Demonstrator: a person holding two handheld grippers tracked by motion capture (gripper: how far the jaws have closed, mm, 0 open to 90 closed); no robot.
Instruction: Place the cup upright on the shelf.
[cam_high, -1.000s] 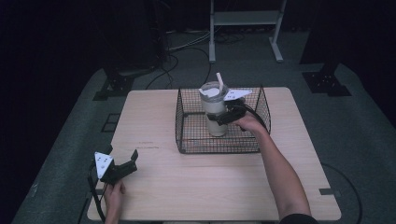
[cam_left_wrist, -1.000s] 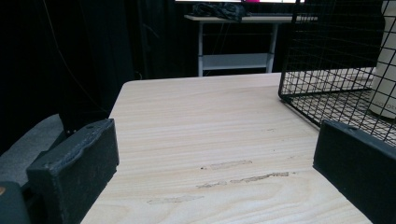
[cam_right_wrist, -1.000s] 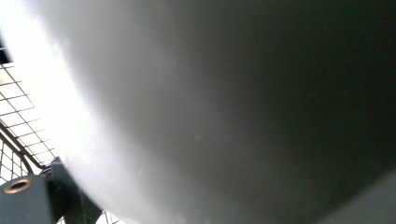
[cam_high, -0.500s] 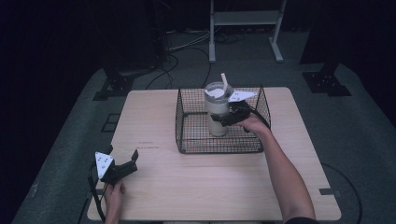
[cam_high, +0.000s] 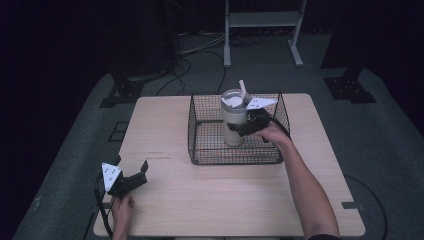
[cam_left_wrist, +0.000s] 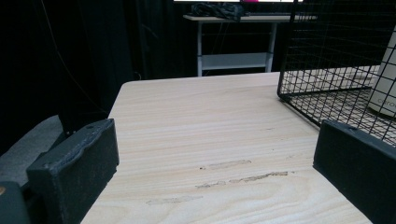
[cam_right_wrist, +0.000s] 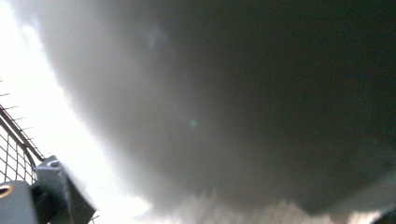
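The right gripper (cam_high: 243, 126) clamps mid-body the tall cream steel tumbler (cam_high: 233, 121) in the black wire basket (cam_high: 200, 131) near the table's far edge: rigid, slick, likely top-heavy. The left gripper (cam_high: 131, 176) rests apart.

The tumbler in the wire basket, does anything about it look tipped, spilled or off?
Nothing stands out. The tumbler stands upright inside the basket with its straw in the lid, no spill visible, the right gripper against its side.
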